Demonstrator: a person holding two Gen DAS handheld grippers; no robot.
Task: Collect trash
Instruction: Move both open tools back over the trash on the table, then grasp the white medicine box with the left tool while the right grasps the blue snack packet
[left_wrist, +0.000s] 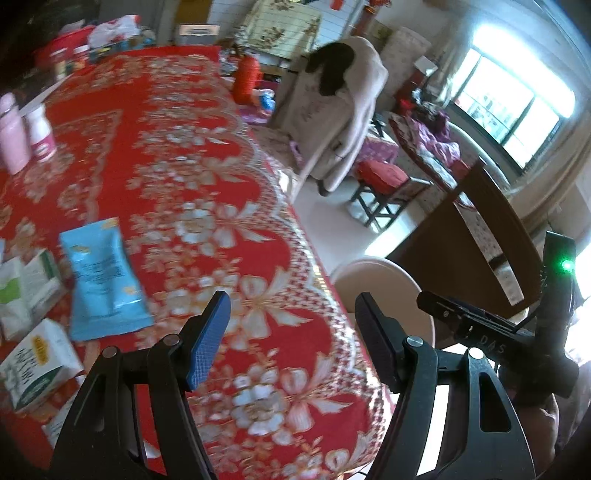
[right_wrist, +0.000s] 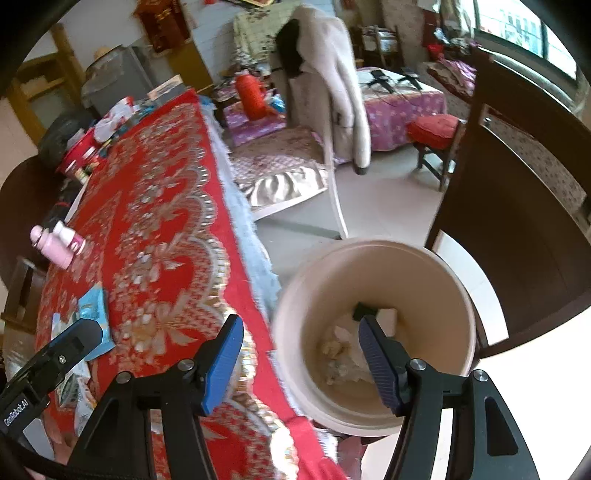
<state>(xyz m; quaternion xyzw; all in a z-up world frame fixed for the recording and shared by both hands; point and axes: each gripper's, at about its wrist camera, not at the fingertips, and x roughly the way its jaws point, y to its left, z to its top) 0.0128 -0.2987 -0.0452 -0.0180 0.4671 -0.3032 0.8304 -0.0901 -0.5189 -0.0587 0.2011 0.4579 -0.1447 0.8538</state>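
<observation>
Right claw (right_wrist: 301, 354) open, empty, above bin (right_wrist: 373, 251)

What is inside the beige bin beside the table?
The beige bin holds crumpled pale trash and a small dark piece. The right gripper's finger covers part of the bottom.

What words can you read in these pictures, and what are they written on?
"GenRobot.AI": on the left claw's body, seen from the right wrist.
"DAS": on the right claw's body, seen from the left wrist; it may be only part of a word.
Blue packet: print too blurred to read.
White boxes: print too blurred to read.
White bottle: label too blurred.
</observation>
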